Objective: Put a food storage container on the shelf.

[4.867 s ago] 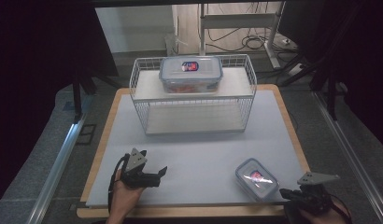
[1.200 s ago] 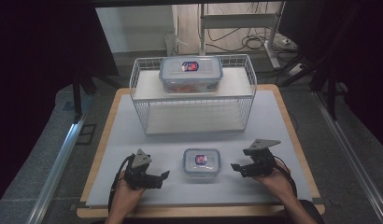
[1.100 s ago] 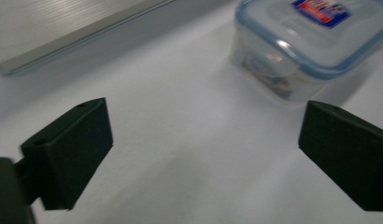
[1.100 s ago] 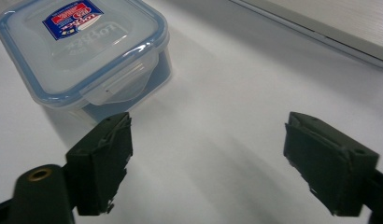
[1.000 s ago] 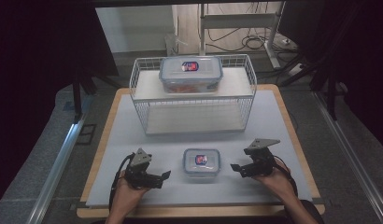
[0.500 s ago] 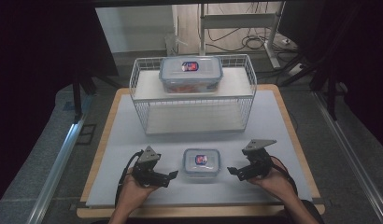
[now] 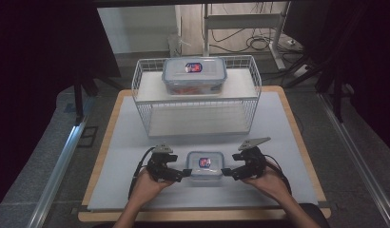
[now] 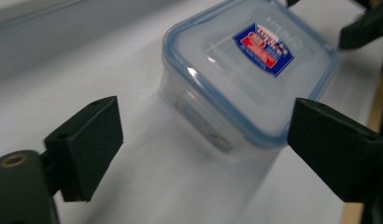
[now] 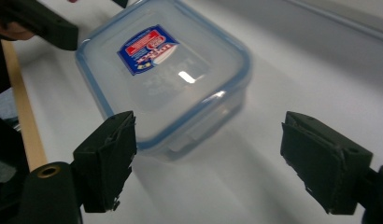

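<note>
A small clear container (image 7: 205, 164) with a blue-rimmed lid and a red and blue label sits at the front middle of the white mat. My left gripper (image 7: 184, 174) is just off its left side and my right gripper (image 7: 226, 171) just off its right. Both sets of jaws have just been closing a little. In the left gripper view the container (image 8: 250, 70) lies ahead of the open left gripper (image 8: 206, 154), its near corner reaching between the jaw tips without touching them. In the right gripper view the container (image 9: 161, 70) stands the same way before the open right gripper (image 9: 215, 158).
A white wire rack (image 7: 252, 88) stands at the back of the table, with a larger clear container (image 7: 194, 74) on its top shelf. The mat's wooden edge (image 7: 202, 216) runs along the front, close behind both hands.
The small container, once at the front right, now sits at the front middle. Over the last second both grippers have moved inward until they flank its two sides.
</note>
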The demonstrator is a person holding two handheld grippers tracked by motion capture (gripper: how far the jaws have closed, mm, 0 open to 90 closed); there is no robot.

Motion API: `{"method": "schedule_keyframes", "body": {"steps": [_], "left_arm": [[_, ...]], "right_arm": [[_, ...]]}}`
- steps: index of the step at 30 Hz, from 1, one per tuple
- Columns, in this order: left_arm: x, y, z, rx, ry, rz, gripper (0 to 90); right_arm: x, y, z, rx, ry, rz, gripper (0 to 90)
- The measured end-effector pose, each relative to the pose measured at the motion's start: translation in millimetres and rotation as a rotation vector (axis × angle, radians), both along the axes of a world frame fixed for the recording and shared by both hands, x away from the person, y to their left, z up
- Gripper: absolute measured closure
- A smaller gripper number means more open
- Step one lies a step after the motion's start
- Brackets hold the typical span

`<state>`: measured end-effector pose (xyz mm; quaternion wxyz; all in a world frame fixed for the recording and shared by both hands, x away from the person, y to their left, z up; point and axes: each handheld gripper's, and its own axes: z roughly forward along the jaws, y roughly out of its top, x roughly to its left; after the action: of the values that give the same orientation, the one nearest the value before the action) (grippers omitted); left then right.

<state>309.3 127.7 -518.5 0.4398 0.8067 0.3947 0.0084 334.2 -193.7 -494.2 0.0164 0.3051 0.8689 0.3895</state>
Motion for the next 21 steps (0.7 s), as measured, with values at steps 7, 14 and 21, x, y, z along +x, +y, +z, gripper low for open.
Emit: {"method": "schedule_keyframes", "body": {"steps": [7, 14, 21], "left_arm": [[11.8, -9.3, -6.4, -0.064, 0.077, -0.056, 15.6], [7.1, -14.8, -3.3, -0.058, 0.108, -0.083, 23.7], [-1.6, -8.1, -1.4, -0.079, 0.11, -0.057, 36.0]], "right_arm": [[8.6, 8.6, -6.0, 0.043, 0.091, -0.006, 21.7], [15.5, 16.5, -16.6, 0.098, 0.239, 0.008, 21.2], [7.5, 12.2, -10.0, 0.095, 0.197, 0.005, 35.0]]}}
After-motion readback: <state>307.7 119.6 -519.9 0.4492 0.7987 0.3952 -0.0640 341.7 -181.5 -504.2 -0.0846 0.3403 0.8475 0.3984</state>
